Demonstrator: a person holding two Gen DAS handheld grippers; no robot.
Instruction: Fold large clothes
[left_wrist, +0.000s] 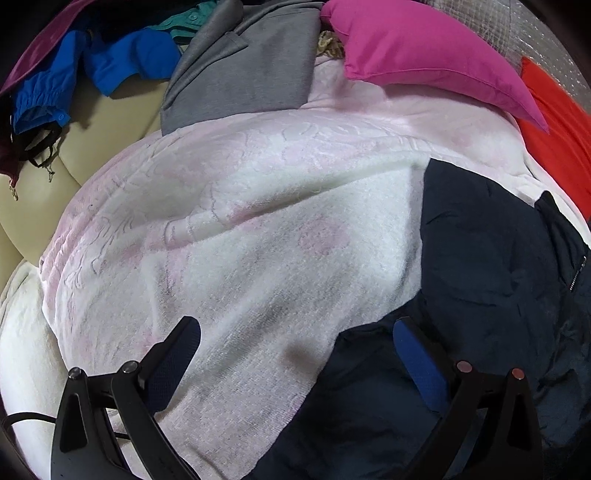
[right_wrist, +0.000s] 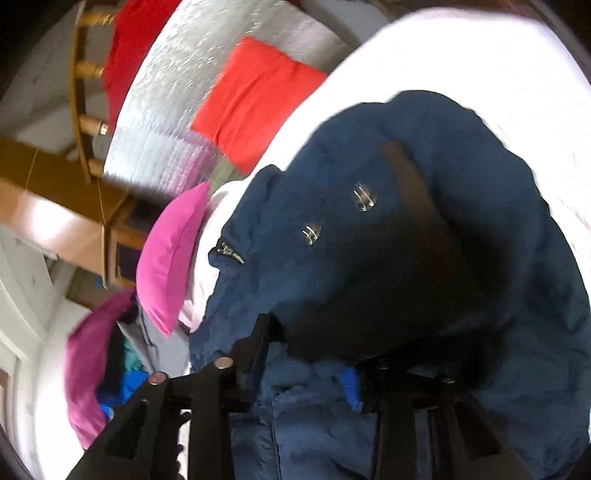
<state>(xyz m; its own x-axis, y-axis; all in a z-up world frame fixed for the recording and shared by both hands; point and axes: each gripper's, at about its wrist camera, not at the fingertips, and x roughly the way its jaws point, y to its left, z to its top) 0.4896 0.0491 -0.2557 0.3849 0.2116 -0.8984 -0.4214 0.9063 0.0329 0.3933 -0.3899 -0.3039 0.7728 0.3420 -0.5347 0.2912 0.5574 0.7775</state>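
A navy jacket (right_wrist: 388, 221) with snap buttons and a zipper lies bunched on a white-pink blanket (left_wrist: 240, 221). My right gripper (right_wrist: 306, 354) is shut on a thick fold of the jacket. The cloth fills the gap between the fingers and drapes over their tips, leaving only a strip of blue pad showing. In the left wrist view the same navy jacket (left_wrist: 480, 258) covers the blanket's right side. My left gripper (left_wrist: 295, 350) stands open just above the blanket. Its right finger (left_wrist: 417, 362) is at the jacket's edge, and there is nothing between the fingers.
A magenta pillow (left_wrist: 424, 55) and a red cushion (left_wrist: 557, 140) lie at the blanket's far side. A grey garment (left_wrist: 243, 70), a blue garment (left_wrist: 110, 70) and a purple one are piled on the beige sofa (left_wrist: 92, 147). A silver quilted mat (right_wrist: 166, 110) and a wooden chair (right_wrist: 85, 92) stand beyond.
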